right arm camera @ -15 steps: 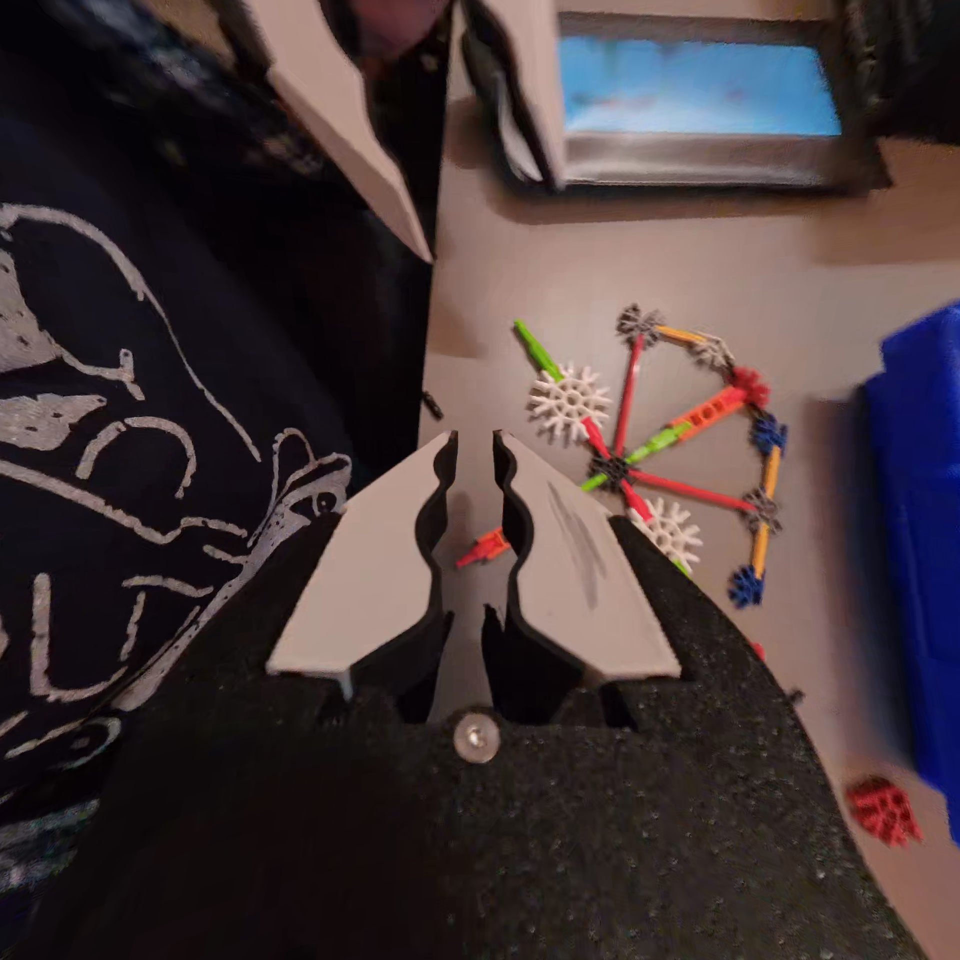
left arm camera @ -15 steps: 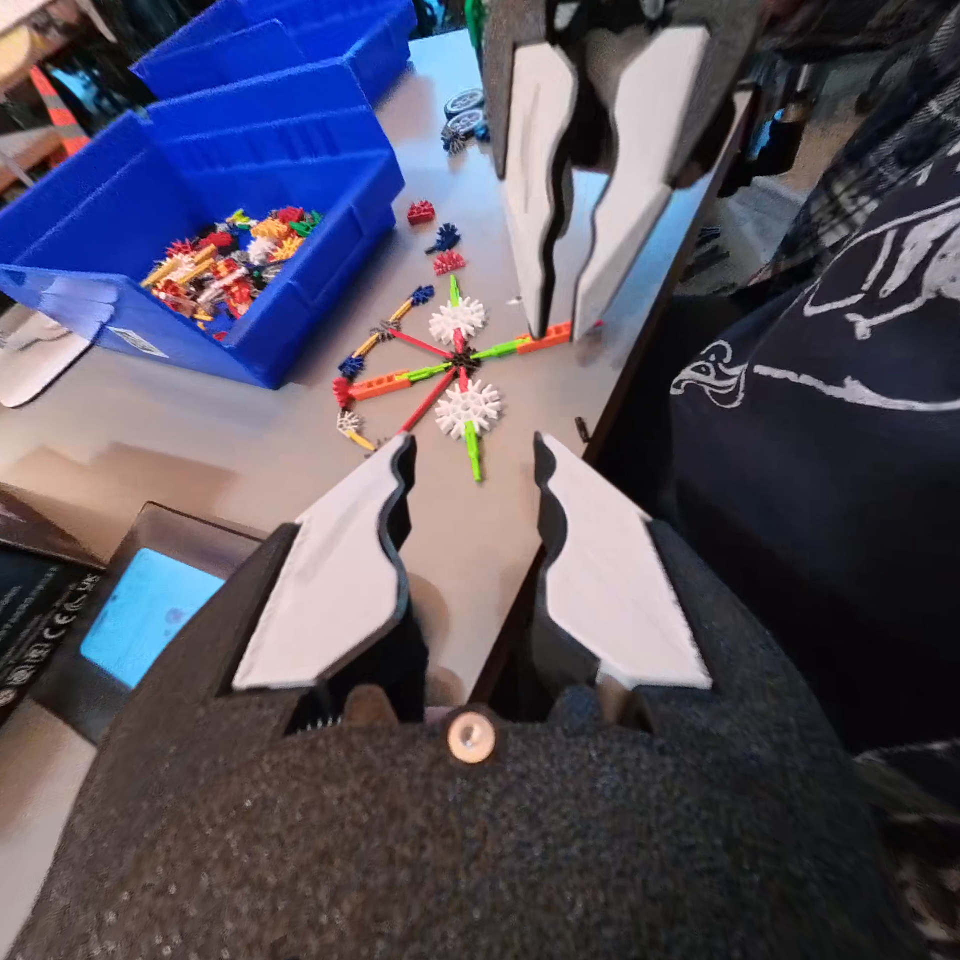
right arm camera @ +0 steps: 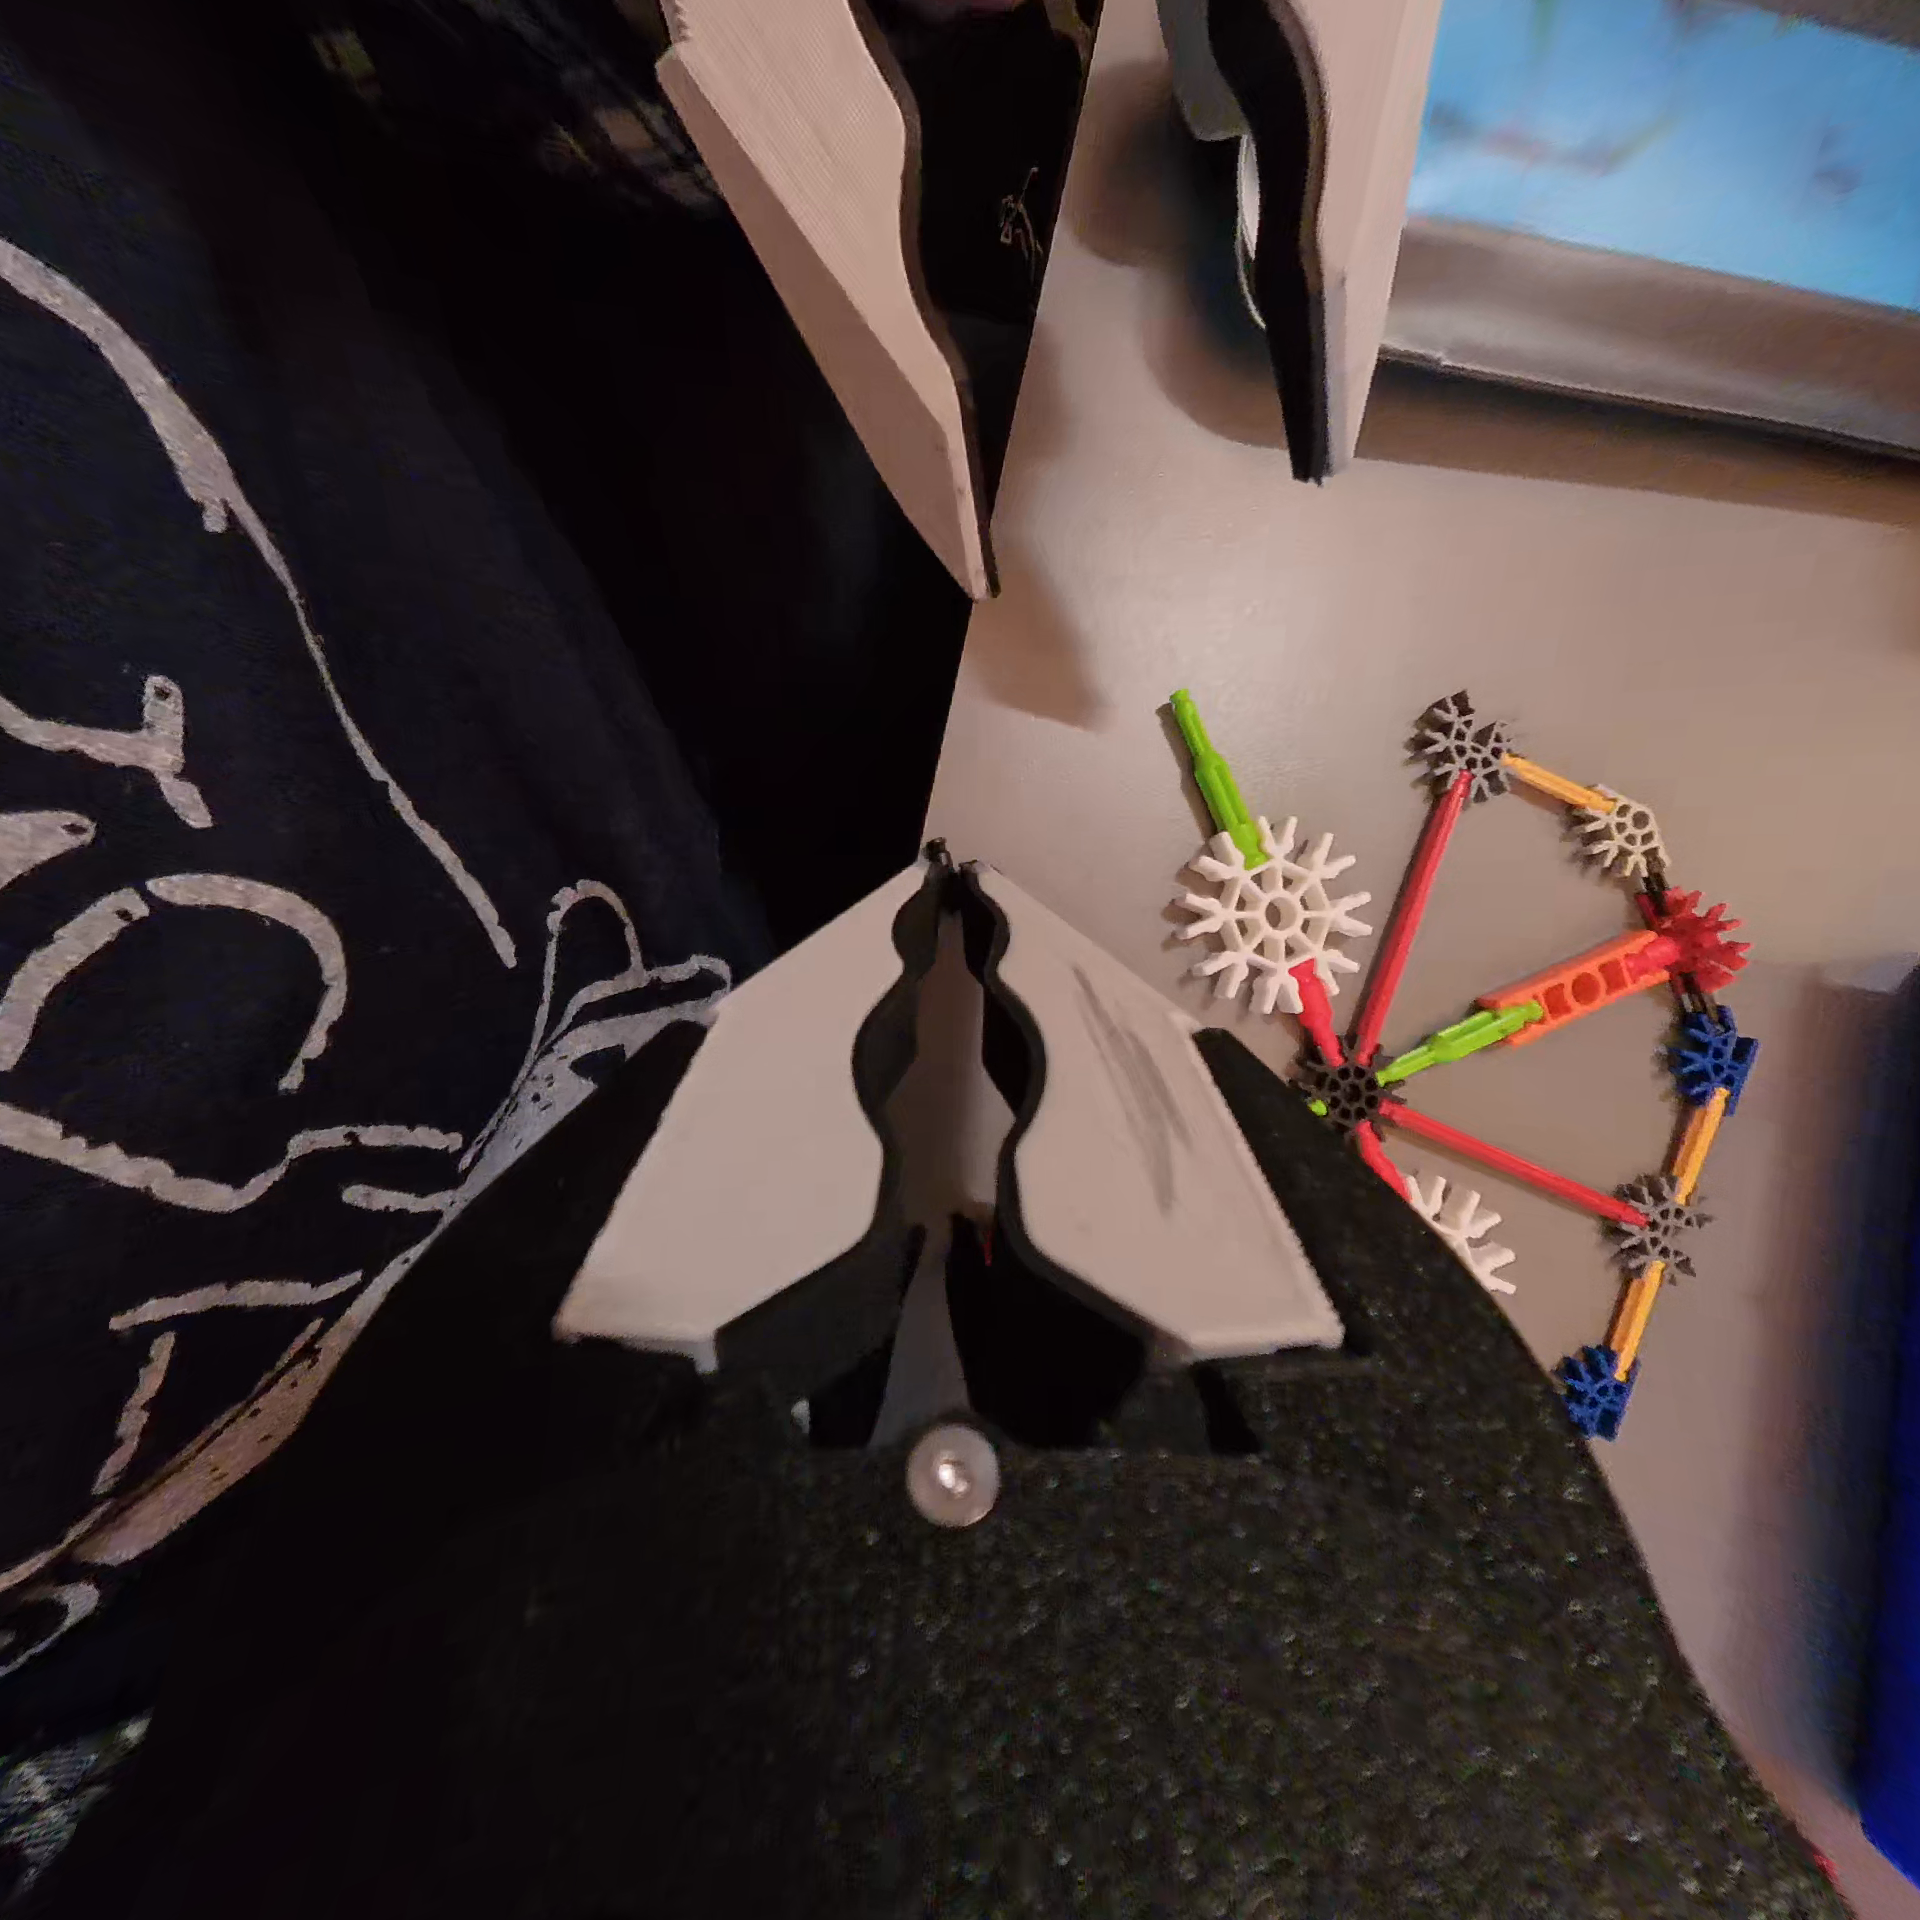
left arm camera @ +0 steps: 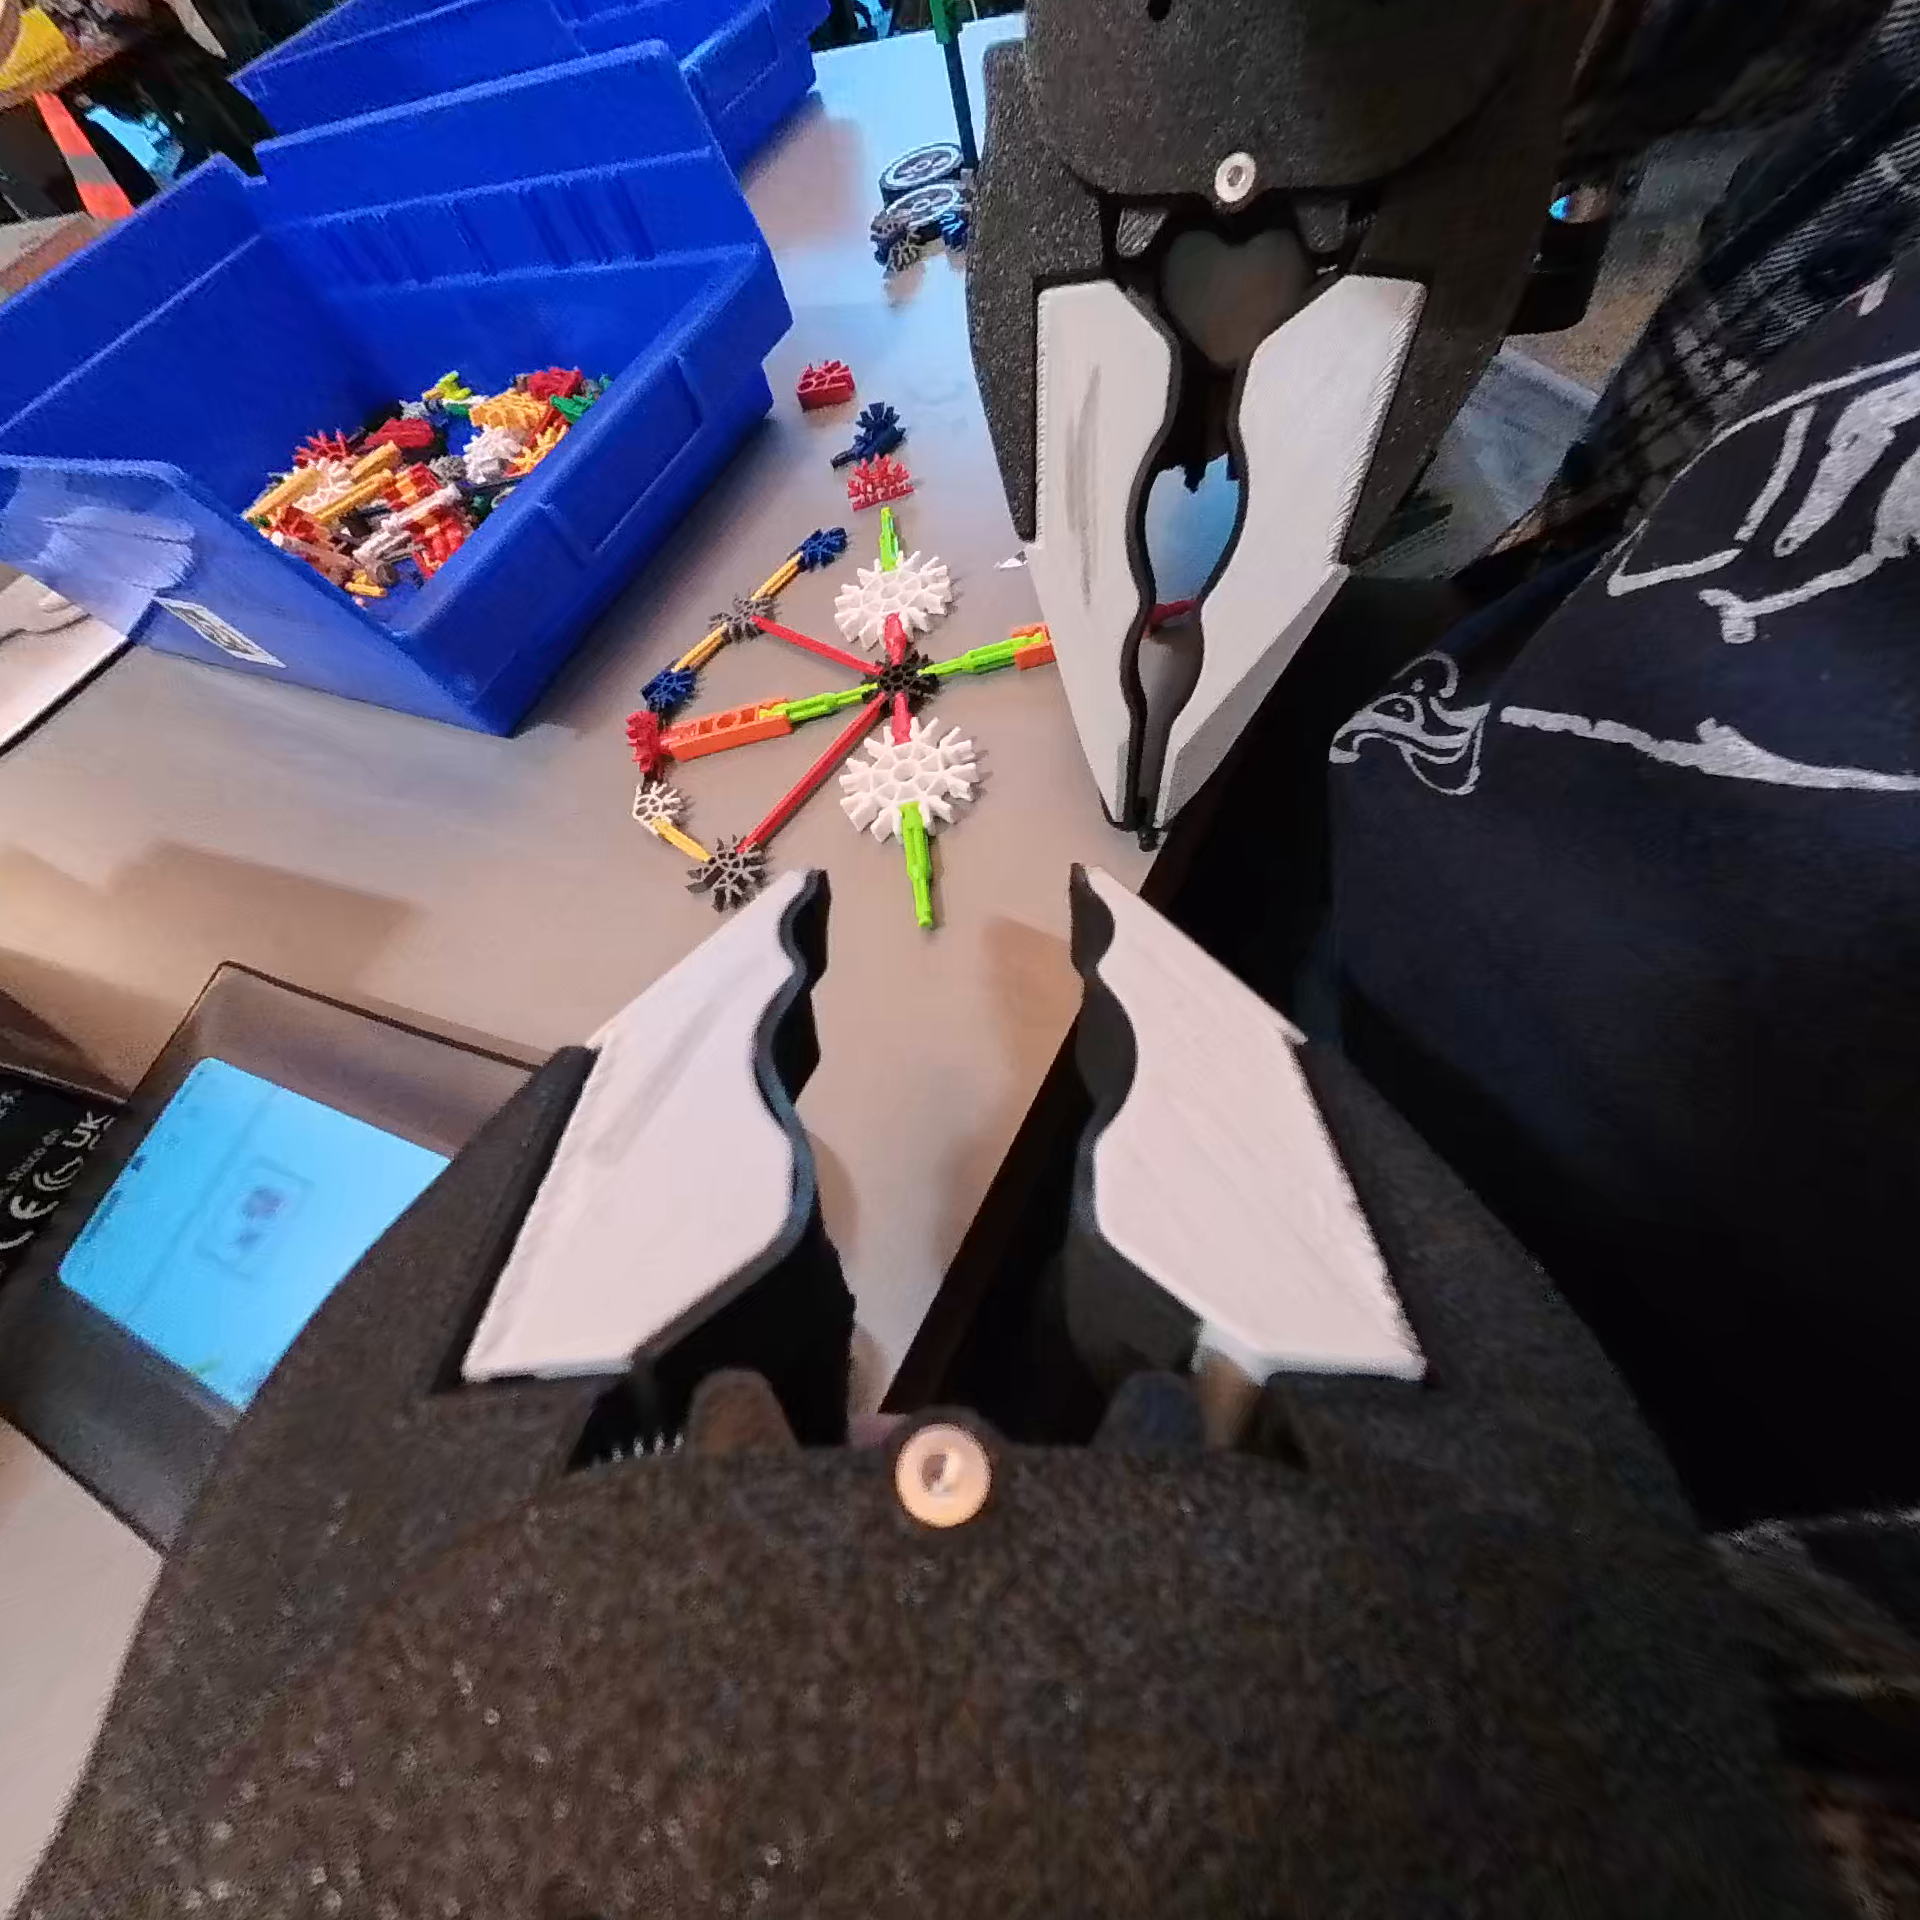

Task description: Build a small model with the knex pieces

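A flat rod-and-connector toy (left arm camera: pixel 904 675) lies on the grey table (left arm camera: pixel 416 831) near its edge, with a black hub, red and green rods and two white snowflake connectors; it also shows in the right wrist view (right arm camera: pixel 1345 1086). My right gripper (left arm camera: pixel 1138 821) points down at the table edge beside the toy. It is shut, and a small black piece (right arm camera: pixel 939 852) is pinched at its tips (right arm camera: pixel 951 868). My left gripper (left arm camera: pixel 951 904) is open and empty, just short of the toy's green rod (left arm camera: pixel 920 873). It shows at the top of the right wrist view (right arm camera: pixel 1143 499).
A blue bin (left arm camera: pixel 644 343) of mixed toy pieces stands left of the toy, with more blue bins behind. Loose red and blue connectors (left arm camera: pixel 873 431) and small wheels (left arm camera: pixel 920 182) lie farther back. A device with a blue screen (left arm camera: pixel 229 1216) sits at near left. A person in a dark shirt (left arm camera: pixel 1610 935) stands at the table edge. About 6 cm separates my left fingertips from my right. The flat rod-and-connector toy (left arm camera: pixel 904 675) is about 8 cm from my right fingertips. The right camera catches it too, in the right wrist view (right arm camera: pixel 1334 1091).
My right gripper has moved along the table edge toward the left gripper and closed from slightly open to shut at the small black piece. The left gripper has hardly moved.
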